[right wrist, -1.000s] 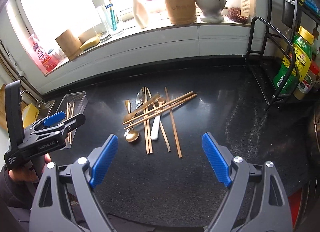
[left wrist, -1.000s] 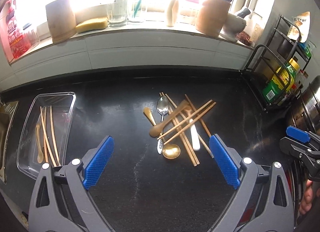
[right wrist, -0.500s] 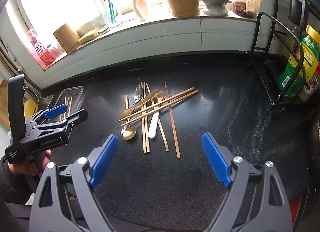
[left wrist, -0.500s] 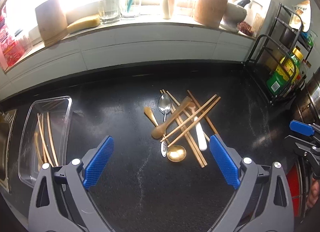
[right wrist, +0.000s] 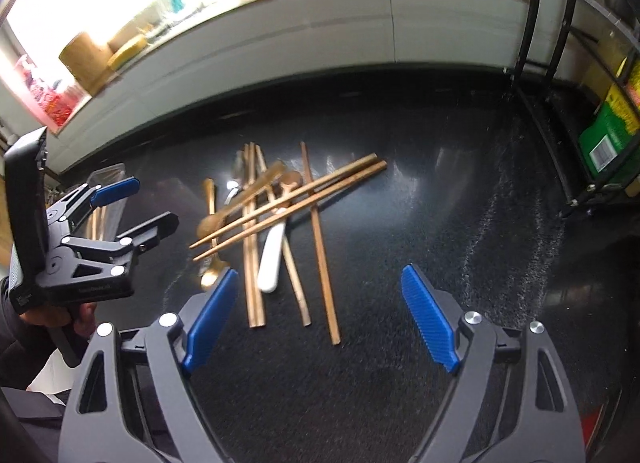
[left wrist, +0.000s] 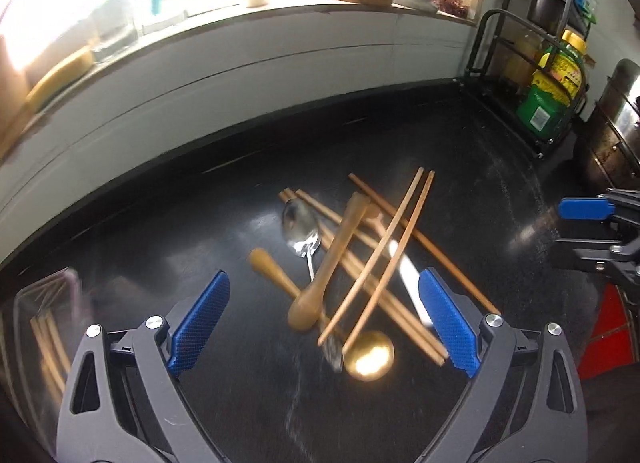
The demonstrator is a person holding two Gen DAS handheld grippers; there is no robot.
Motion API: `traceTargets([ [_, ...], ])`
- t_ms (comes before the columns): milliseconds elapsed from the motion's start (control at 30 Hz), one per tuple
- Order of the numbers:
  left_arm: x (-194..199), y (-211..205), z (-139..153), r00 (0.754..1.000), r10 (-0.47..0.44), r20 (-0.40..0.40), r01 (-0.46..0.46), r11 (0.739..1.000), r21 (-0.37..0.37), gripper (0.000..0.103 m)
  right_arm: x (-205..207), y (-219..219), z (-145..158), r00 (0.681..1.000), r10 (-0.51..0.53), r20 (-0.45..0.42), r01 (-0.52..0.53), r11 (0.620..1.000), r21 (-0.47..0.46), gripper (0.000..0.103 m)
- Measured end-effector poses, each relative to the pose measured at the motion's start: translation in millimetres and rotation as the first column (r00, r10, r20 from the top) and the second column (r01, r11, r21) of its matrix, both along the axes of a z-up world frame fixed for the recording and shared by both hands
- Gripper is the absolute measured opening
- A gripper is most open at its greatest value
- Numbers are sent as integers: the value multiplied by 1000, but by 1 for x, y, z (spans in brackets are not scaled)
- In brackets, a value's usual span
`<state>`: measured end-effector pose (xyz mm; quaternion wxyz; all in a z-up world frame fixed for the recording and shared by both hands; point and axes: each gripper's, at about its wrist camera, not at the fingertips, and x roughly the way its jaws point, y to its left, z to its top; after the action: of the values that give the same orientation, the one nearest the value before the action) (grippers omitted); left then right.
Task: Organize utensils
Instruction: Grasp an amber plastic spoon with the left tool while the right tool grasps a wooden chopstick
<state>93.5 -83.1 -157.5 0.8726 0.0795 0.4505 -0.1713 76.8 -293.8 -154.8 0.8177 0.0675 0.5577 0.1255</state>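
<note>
Both grippers, left gripper (left wrist: 324,327) and right gripper (right wrist: 320,319), hover spread wide and empty over the tangled utensil pile (left wrist: 360,275) on the black counter (left wrist: 200,223) — likely lining up a pick for the clear tray (left wrist: 36,315) at left.

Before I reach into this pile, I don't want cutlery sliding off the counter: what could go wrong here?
1. The two long chopsticks lie across the wooden spoon and other sticks; pulling anything underneath may scatter them.
2. The left gripper and right gripper, both open, approach the same pile and could collide.
3. The gold spoon lies flat on the smooth counter, so fingers may slip.
</note>
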Motion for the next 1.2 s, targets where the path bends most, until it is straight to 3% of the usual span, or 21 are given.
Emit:
traceTargets([
  [100,10,-9,-12,996,-90,14,90,996,15,93,13,-1,-16,999,-1,-40,1,1000,2,78],
  [200,19,-19,-26,976,-215,21,213,976,52,92,24,0,-37,997,12,-80,-13,1000,-19,72],
  [300,30,-19,-35,963,-271,9,270,961,63,86,33,4,-55,993,24,-115,-28,999,-34,64],
  [500,54,-13,-60,948,-313,-62,315,948,32,59,45,15,-81,986,62,-155,-71,996,-52,54],
  [933,42,-20,-76,898,-436,-57,439,896,62,43,54,38,-90,982,134,-131,-151,980,-130,42],
  [1033,42,-28,-82,892,-446,-66,451,889,80,42,54,44,-90,981,153,-121,-170,974,-148,35],
  [1200,45,-32,-82,888,-453,-81,458,886,69,33,53,52,-91,978,181,-98,-197,963,-184,34],
])
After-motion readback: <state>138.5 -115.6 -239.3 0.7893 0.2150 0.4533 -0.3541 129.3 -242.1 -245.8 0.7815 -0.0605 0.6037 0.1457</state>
